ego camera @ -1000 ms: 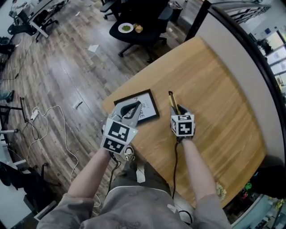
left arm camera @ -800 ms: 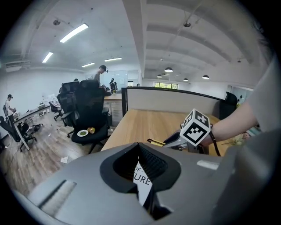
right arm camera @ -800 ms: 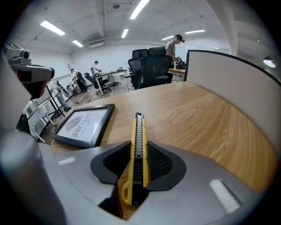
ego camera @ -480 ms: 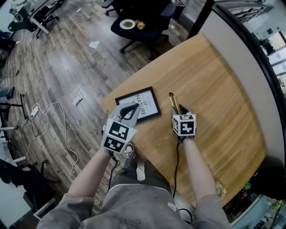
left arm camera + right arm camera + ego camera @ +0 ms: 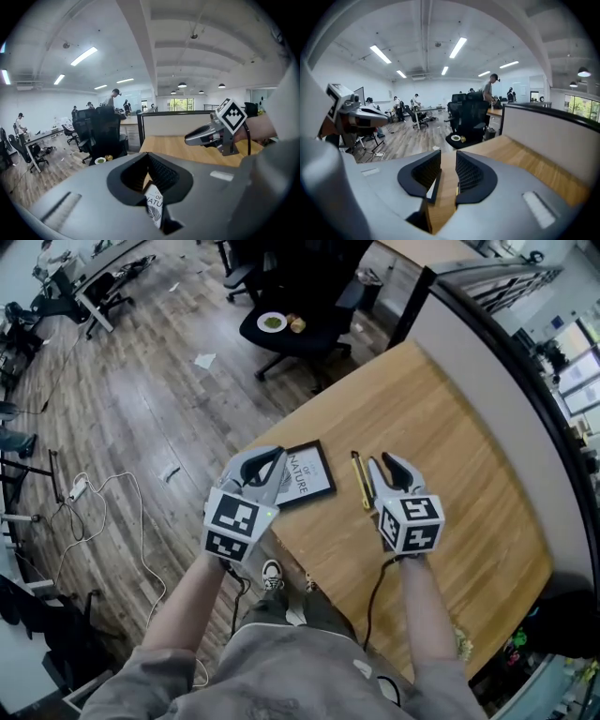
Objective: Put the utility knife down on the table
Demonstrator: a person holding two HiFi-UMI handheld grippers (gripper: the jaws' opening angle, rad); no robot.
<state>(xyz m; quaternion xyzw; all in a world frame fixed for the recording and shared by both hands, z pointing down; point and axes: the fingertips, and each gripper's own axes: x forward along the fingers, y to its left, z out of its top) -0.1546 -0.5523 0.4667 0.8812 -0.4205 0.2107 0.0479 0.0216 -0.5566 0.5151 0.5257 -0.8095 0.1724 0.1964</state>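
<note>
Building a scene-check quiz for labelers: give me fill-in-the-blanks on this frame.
1. The utility knife lies flat on the wooden ___.
2. In the head view, the picture frame lies to the knife's ___.
3. The white plate sits on a black office ___.
Missing: table; left; chair.

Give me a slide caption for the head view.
Utility knife lies on the wooden table; the open right gripper holds nothing.

Matt wood table point(image 5: 469, 427); wood-plank floor point(image 5: 141, 399), slight sheen.
</note>
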